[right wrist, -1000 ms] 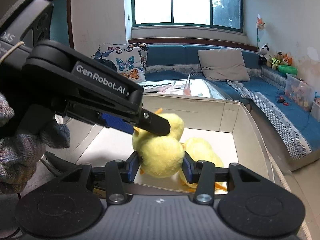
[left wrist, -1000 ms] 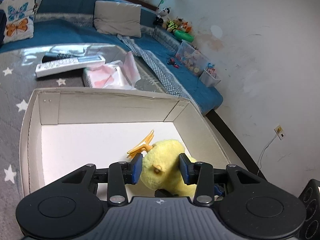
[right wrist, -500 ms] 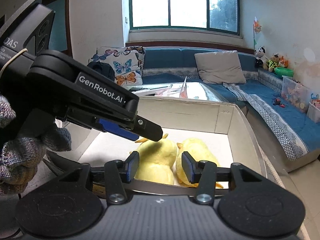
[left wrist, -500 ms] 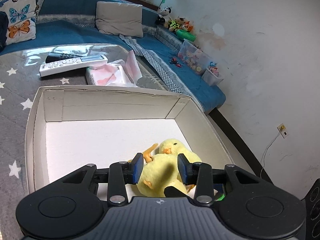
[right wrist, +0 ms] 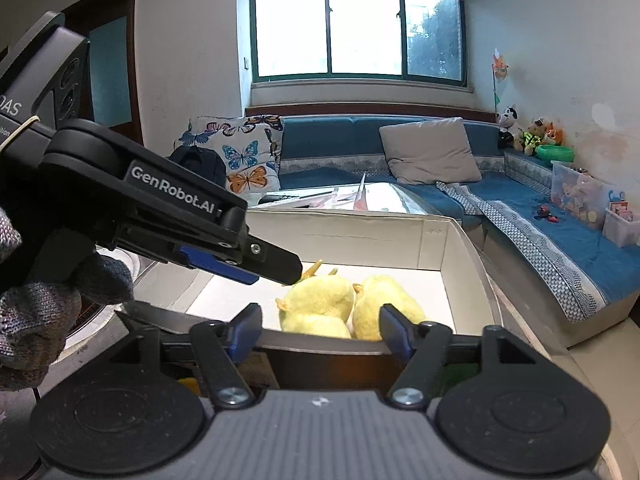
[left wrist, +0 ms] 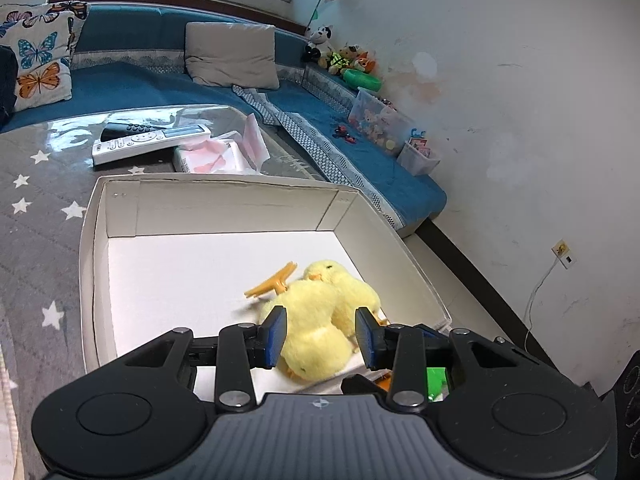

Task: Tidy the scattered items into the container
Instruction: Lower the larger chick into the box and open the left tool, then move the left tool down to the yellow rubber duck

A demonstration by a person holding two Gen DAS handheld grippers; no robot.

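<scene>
1. The right gripper (right wrist: pixel 320 330) is hanging just outside the shallow white cardboard box (right wrist: pixel 434 246), its jaws opening, nothing between them.
2. The left gripper (left wrist: pixel 320 336) is hovering with jaws standing apart, gripping nothing.
3. Two fluffy yellow plush chicks (left wrist: pixel 320 320) are lying side by side, touching, inside the box.

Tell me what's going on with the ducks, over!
Right gripper opening, nothing between its pads. Left gripper open, empty. Both yellow plush ducks lie side by side in the white box. Nothing in the way.
</scene>
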